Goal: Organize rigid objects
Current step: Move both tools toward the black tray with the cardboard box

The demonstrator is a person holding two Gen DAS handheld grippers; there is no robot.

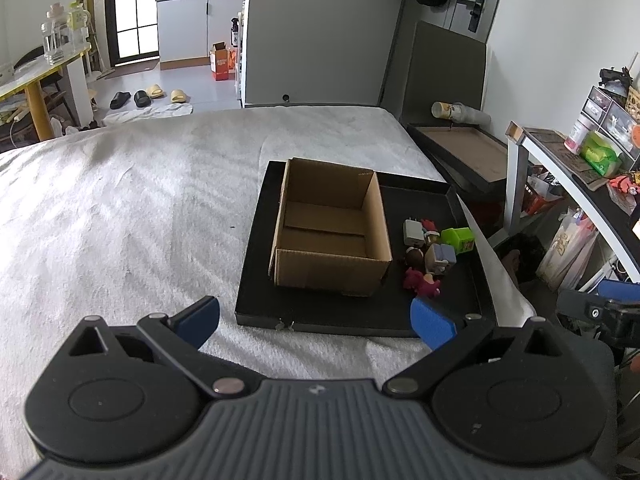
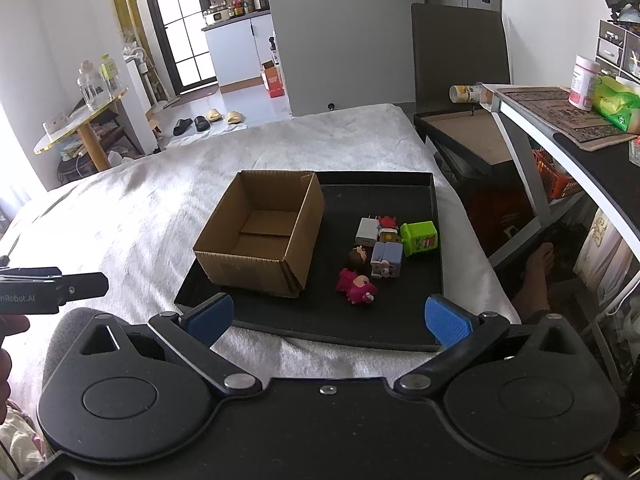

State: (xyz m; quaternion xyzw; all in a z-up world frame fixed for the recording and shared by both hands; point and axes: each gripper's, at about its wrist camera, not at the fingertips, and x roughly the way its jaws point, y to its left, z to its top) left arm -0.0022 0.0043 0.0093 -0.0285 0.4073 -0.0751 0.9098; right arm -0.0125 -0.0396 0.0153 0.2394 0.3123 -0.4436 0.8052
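An open, empty cardboard box (image 1: 332, 228) (image 2: 260, 232) stands on the left part of a black tray (image 1: 360, 312) (image 2: 360, 320) on the white bed. To its right lies a cluster of small toys: a white charger (image 1: 413, 233) (image 2: 367, 231), a green toy bin (image 1: 459, 240) (image 2: 419, 238), a grey-blue block figure (image 1: 440, 258) (image 2: 386, 259), a brown figure (image 2: 357, 258) and a pink figure (image 1: 420, 282) (image 2: 356, 286). My left gripper (image 1: 316, 322) is open and empty, in front of the tray's near edge. My right gripper (image 2: 328, 320) is open and empty over the tray's near edge.
The white bed cover (image 1: 140, 220) stretches left and far. A desk (image 2: 560, 128) with a pink bottle and green packet stands right. A brown-lined tray (image 1: 468, 148) and chair sit beyond the bed's right corner. A bare foot (image 2: 538, 264) is beside the bed.
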